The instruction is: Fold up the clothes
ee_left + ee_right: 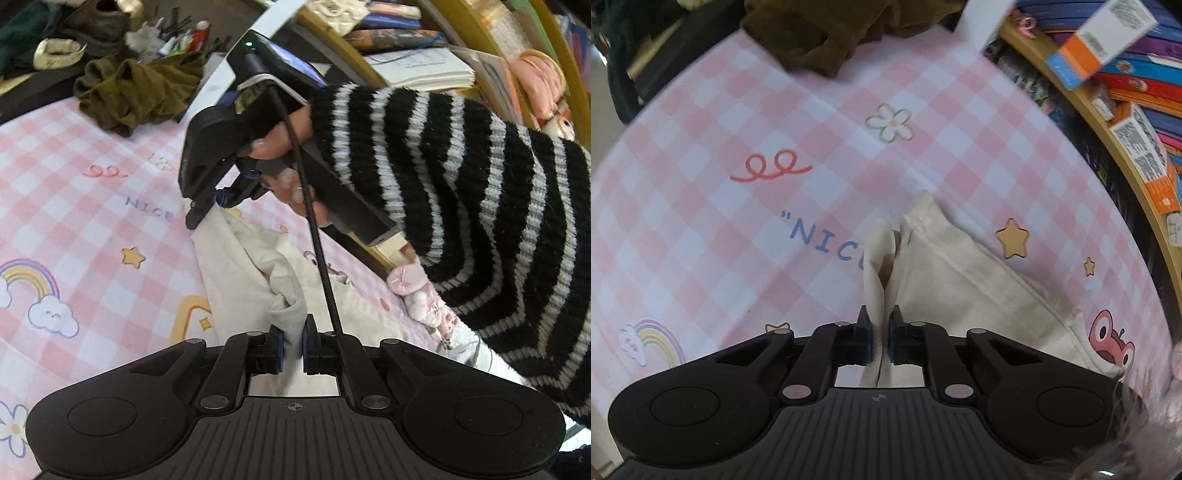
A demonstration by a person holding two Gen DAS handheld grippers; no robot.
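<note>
Garment: cream cloth (255, 258), lying crumpled on the pink checked mat (74, 206), toward its right side near the shelf edge. Both of your tongs are on it.

Left gripper (292, 341): fingers pressed together on a bunched fold of the cream cloth; fabric fills the gap between the blue pads and rises in a twisted peak just beyond the tips. Cloth trails from there to the far end, where your right gripper (221, 192) meets its other edge.

Right gripper, own view (881, 341): fingers closed on a doubled edge of the same cream cloth (960, 280); two layers pass between the pads and stand up past the tips, partly covering the printed word "NICE" (823, 240). The rest of the cloth slopes off to the right, over the mat between the star print and the frog print.

Your right hand (284, 147) wraps the gripper handle; striped sleeve (461, 184) fills the right of the left view.

Olive garment (136, 88): heaped at the far edge of the mat, well apart from the cream cloth. Bookshelf (1126, 110) along the right.
</note>
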